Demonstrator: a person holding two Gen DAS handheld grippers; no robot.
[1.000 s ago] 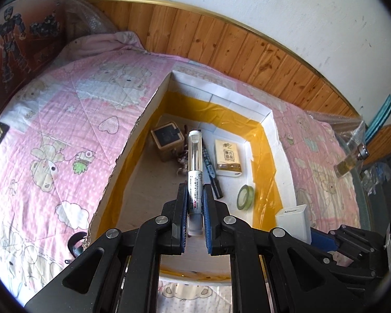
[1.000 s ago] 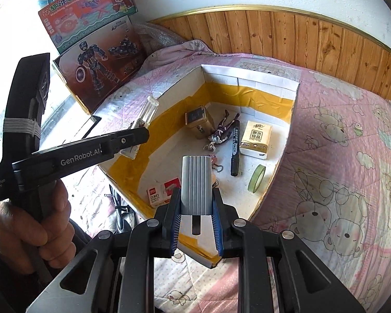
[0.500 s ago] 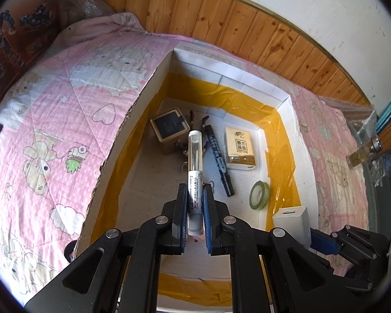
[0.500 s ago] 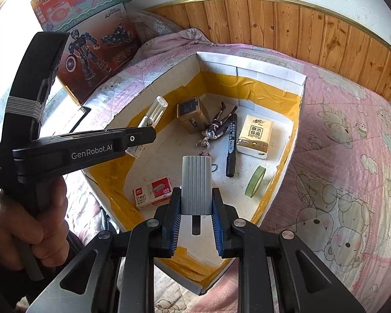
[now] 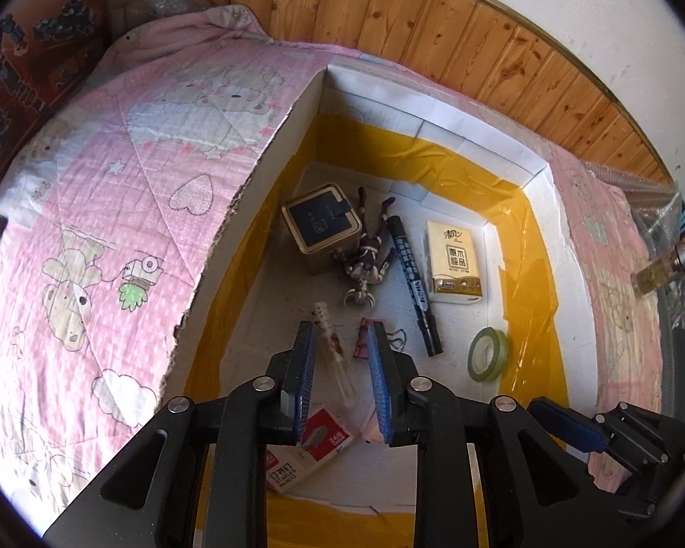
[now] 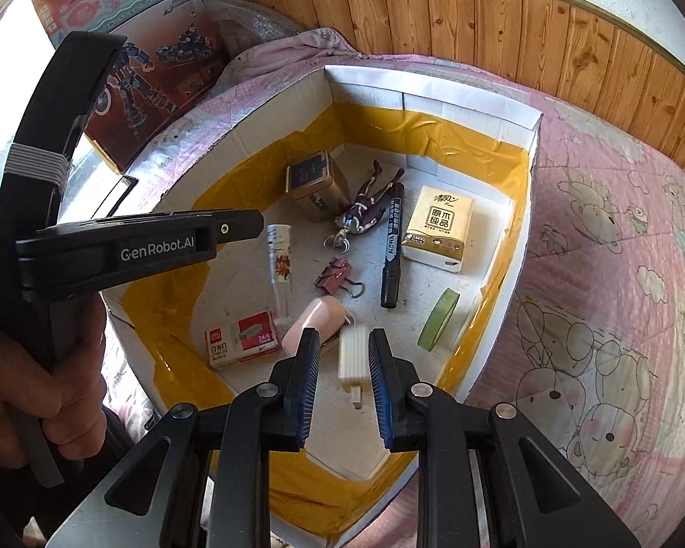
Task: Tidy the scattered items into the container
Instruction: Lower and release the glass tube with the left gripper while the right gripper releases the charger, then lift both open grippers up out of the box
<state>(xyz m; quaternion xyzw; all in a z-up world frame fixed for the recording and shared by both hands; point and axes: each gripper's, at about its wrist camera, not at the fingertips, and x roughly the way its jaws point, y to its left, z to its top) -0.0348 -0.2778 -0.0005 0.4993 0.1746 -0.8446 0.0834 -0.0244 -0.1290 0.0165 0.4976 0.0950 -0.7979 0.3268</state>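
Between the spread, still-opening left tongs [image 5: 340, 333] a clear tube [image 5: 333, 351] lay loose inside the box [image 5: 479, 155] on the bed. The right tongs [image 6: 342, 342] stood apart around a white ribbed adapter [image 6: 354, 358], not visibly pinching it, above the box floor.

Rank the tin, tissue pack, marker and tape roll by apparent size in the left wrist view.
1. Tin and tissue pack: look about alike, too close to rank.
2. Marker: long but thin.
3. Tape roll: smallest.
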